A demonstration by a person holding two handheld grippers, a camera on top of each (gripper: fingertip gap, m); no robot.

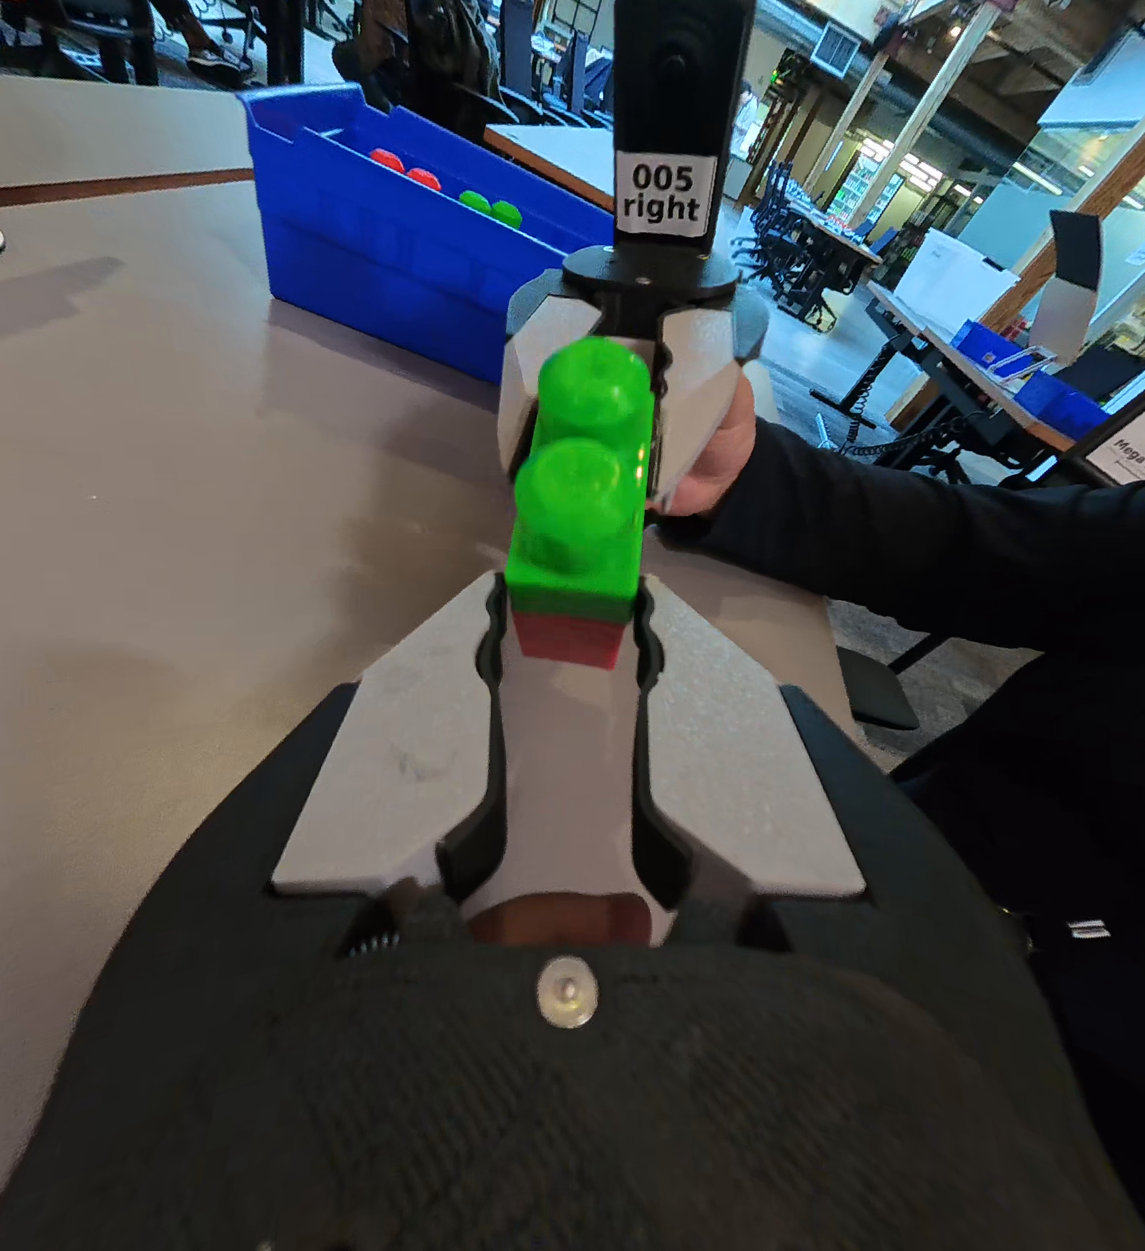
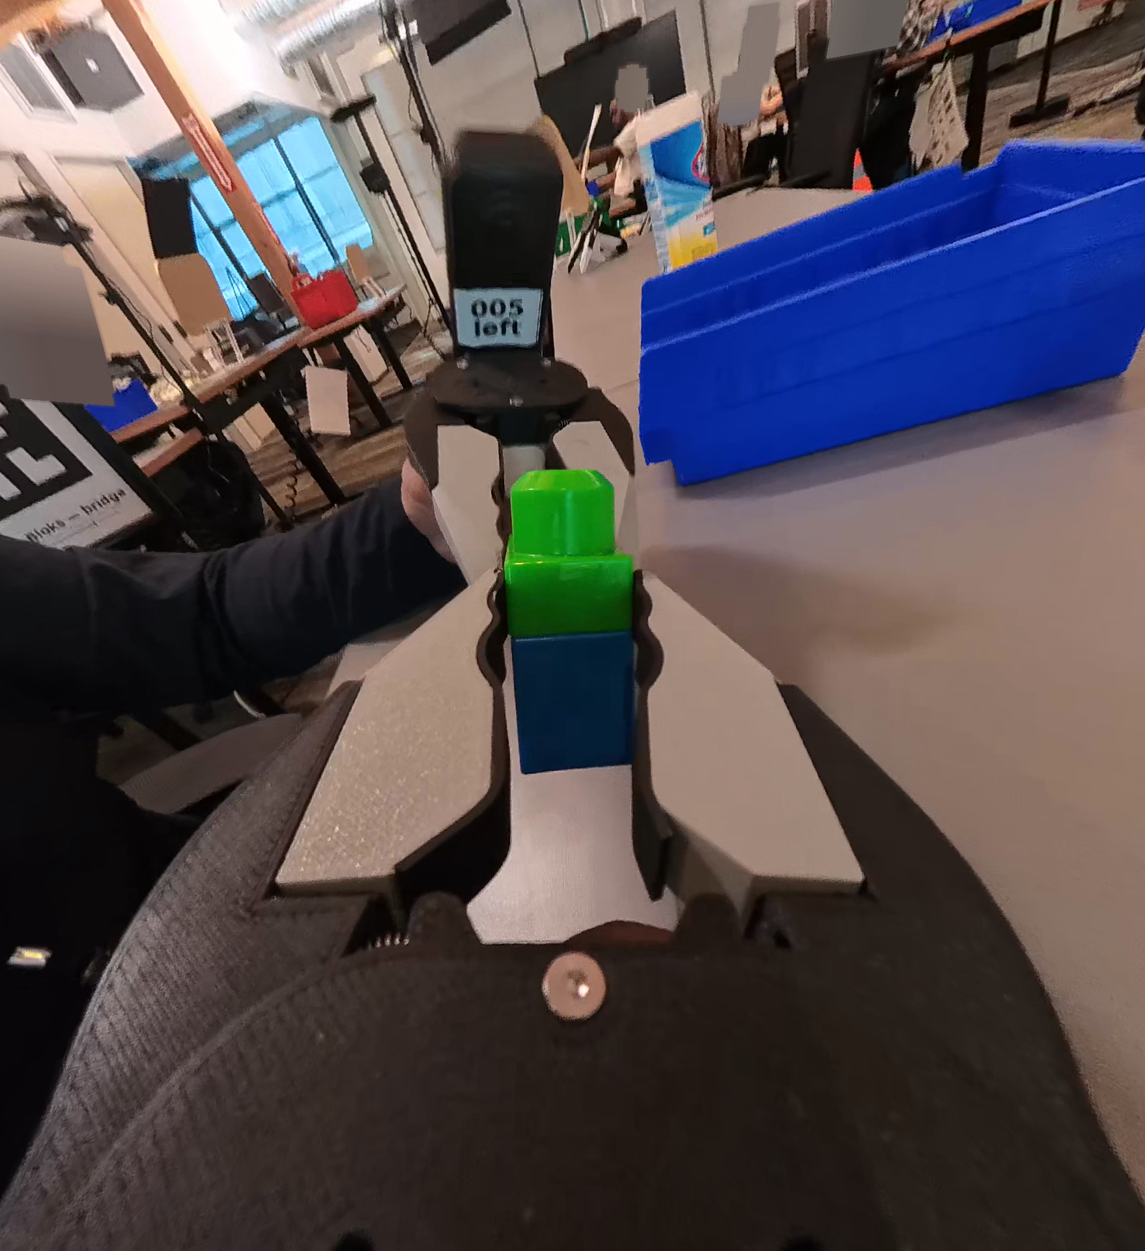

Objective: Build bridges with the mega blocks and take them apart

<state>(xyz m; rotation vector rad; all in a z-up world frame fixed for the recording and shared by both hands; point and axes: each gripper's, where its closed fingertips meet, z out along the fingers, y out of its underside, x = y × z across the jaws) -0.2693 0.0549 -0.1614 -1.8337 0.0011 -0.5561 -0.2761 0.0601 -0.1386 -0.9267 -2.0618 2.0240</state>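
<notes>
Mega blocks are up off the desk [image 1: 150, 474], pinched from both ends: a green block [image 1: 576, 487] with two studs bridges the gap between the two tools. The left gripper [image 1: 570, 609] clenches the near end of that green block in the left wrist view, with a red block [image 1: 570, 640] tucked beneath it right at the fingertips. Facing it, the right gripper [image 2: 570, 609] clamps the opposite end, and its own view shows a blue block [image 2: 573, 697] hanging under the green block [image 2: 566, 575] between the jaws. Each tool appears end-on in the other's camera, a hand [image 1: 712, 460] wrapped round the right one, a dark sleeve [image 1: 962, 528] trailing off the desk's edge. Behind sits a blue bin [image 1: 407, 230] toward the far side of the desk, with red and green studs, probably two more blocks, poking up inside.
</notes>
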